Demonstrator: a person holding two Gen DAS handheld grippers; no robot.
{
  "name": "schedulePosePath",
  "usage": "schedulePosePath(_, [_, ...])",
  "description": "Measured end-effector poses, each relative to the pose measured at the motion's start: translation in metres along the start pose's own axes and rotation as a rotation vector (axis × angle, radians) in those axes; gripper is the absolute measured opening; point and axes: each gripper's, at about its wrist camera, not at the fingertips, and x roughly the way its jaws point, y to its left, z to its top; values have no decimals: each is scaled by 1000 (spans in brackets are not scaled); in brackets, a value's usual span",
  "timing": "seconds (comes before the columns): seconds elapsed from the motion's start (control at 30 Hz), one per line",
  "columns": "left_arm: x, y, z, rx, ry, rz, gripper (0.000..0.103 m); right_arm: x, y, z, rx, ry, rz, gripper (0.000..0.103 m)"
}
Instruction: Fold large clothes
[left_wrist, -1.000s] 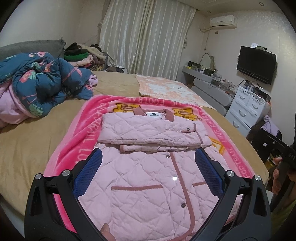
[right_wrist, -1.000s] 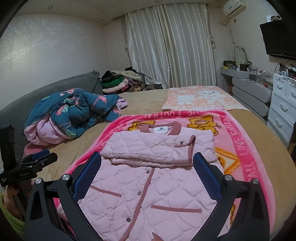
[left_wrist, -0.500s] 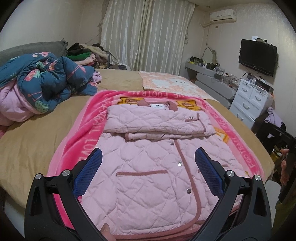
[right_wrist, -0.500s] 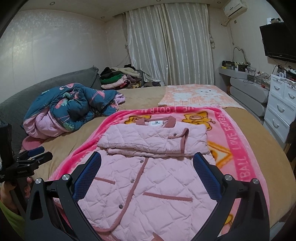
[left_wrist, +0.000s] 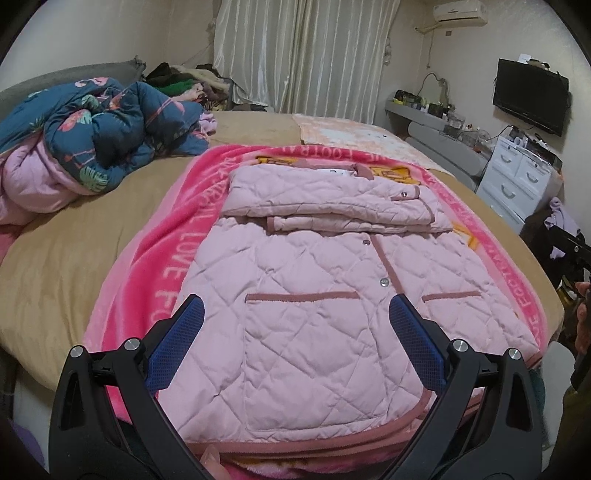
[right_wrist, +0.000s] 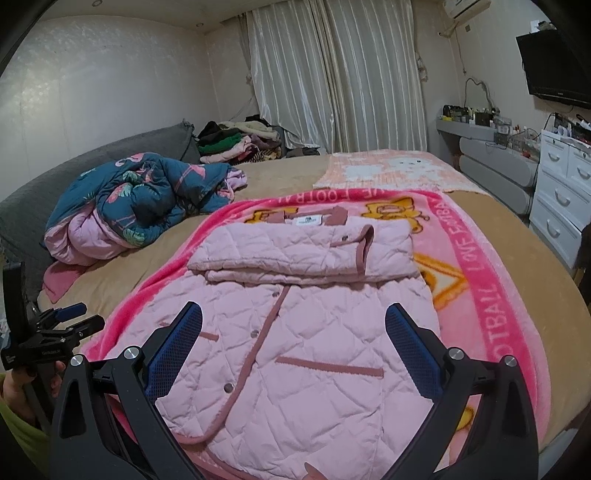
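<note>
A pale pink quilted jacket lies flat on a bright pink blanket on the bed, its sleeves folded across the chest just below the collar. My left gripper hovers open over the jacket's hem, nothing between its blue pads. My right gripper is open too, above the hem on the other side, and holds nothing. In the right wrist view the left gripper shows at the far left edge, held in a hand.
A crumpled blue floral duvet lies on the tan bed sheet to the left. Stacked clothes sit by the curtains. White drawers and a wall TV stand right of the bed.
Both grippers have drawn back toward the foot of the bed and lower, so more of the jacket's hem now shows. The jacket itself has not moved.
</note>
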Motion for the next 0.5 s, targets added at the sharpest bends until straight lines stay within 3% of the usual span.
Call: schedulePosePath(0.5, [23, 13, -22, -7, 61, 41, 94, 24, -14, -34, 5, 90, -19, 99])
